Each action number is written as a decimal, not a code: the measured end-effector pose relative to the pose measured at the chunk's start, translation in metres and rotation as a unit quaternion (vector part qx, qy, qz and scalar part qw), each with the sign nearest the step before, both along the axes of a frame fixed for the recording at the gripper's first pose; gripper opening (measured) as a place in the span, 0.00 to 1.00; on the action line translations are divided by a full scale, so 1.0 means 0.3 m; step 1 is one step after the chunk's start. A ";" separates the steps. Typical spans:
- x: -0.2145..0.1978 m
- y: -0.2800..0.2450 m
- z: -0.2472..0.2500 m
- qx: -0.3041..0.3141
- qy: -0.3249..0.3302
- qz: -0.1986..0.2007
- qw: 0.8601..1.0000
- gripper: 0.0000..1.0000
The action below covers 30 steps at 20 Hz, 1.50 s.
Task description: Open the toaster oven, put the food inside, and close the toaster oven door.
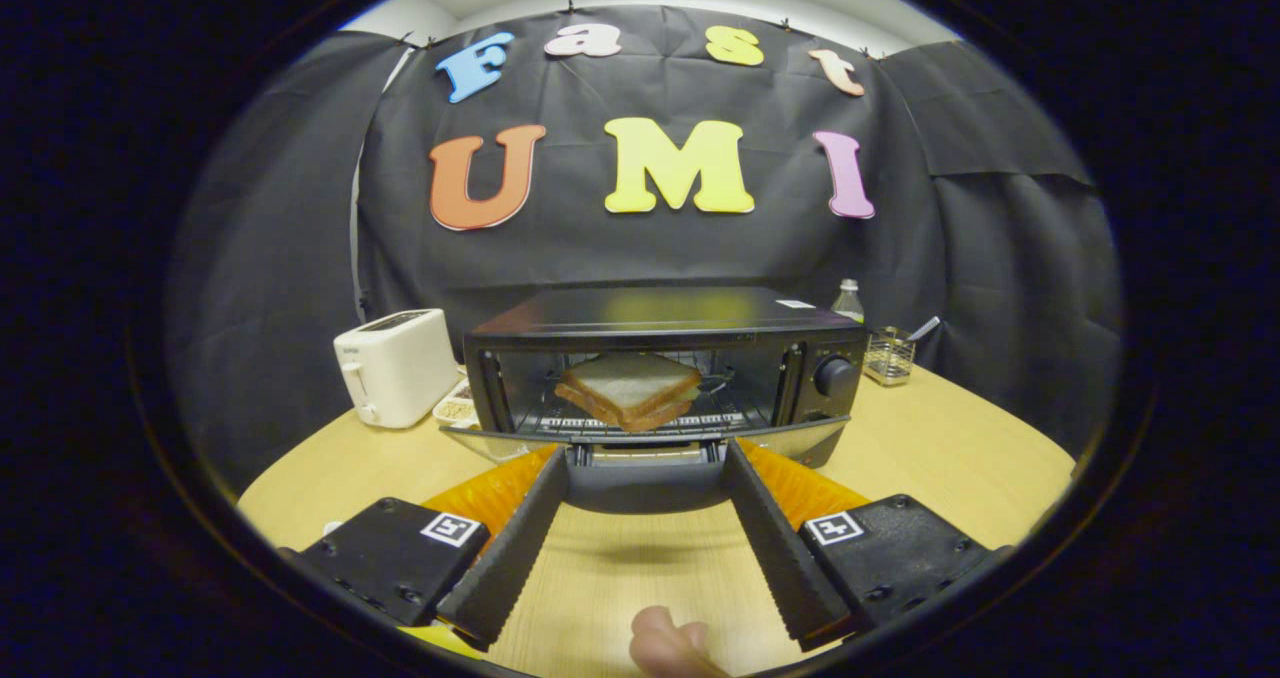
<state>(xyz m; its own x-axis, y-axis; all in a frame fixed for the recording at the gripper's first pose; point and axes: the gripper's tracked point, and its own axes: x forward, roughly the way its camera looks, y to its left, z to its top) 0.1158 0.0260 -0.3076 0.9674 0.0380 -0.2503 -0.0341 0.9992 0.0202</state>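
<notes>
Toaster oven work stands at its last step, judging by the scene: nearest the camera a fingertip (665,638) of the person holding the tool pokes in over the wooden table (620,568), and ahead of it the gripper (645,456) has its two fingers spread wide, gripping nothing, their tips at the front edge of the lowered oven door (645,473). That placement looks chosen to get at the door's handle edge and swing it up. Just beyond the fingertips the toaster oven (660,368) sits open, and the food, a sandwich (628,388) of toasted bread, lies on the wire rack (630,422) inside the cavity, so loading appears done and only the closing remains. A control knob (833,376) faces out on the oven's right panel. Left of the oven stands a white pop-up toaster (395,366), with a small dish (455,408) tucked between the two. Farther back on the right are a wire basket (889,355) and a clear bottle (848,301).
</notes>
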 end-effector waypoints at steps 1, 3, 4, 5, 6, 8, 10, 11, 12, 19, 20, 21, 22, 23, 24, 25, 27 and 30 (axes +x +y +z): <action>0.005 0.000 0.005 0.000 -0.001 0.001 1.000 1.00; 0.012 0.000 0.012 -0.007 -0.003 0.004 1.000 1.00; 0.017 0.000 0.016 -0.008 -0.004 0.005 1.000 1.00; 0.024 0.001 0.020 -0.009 -0.003 0.006 1.000 1.00; 0.031 0.001 0.027 -0.010 -0.004 0.008 1.000 1.00; 0.063 0.005 0.054 -0.013 -0.012 0.012 1.000 1.00; 0.096 0.001 0.071 -0.008 -0.008 0.012 1.000 1.00; 0.103 -0.016 0.078 -0.003 -0.001 0.003 1.000 1.00; 0.109 -0.030 0.090 0.005 0.002 -0.002 1.000 1.00; 0.075 -0.125 0.265 -0.023 -0.029 -0.016 0.999 1.00; 0.060 -0.126 0.290 -0.022 -0.031 -0.012 0.999 1.00; 0.043 -0.124 0.319 -0.015 -0.034 -0.008 0.999 1.00; 0.026 -0.124 0.356 -0.010 -0.037 -0.004 0.999 1.00; 0.012 -0.132 0.392 -0.008 -0.041 -0.006 0.999 1.00; -0.002 -0.146 0.427 -0.004 -0.047 -0.012 0.999 1.00; -0.020 -0.152 0.469 0.000 -0.056 -0.015 0.998 1.00; -0.061 -0.178 0.519 0.011 -0.055 -0.031 0.998 1.00; -0.119 -0.161 0.627 0.008 -0.086 -0.008 0.996 1.00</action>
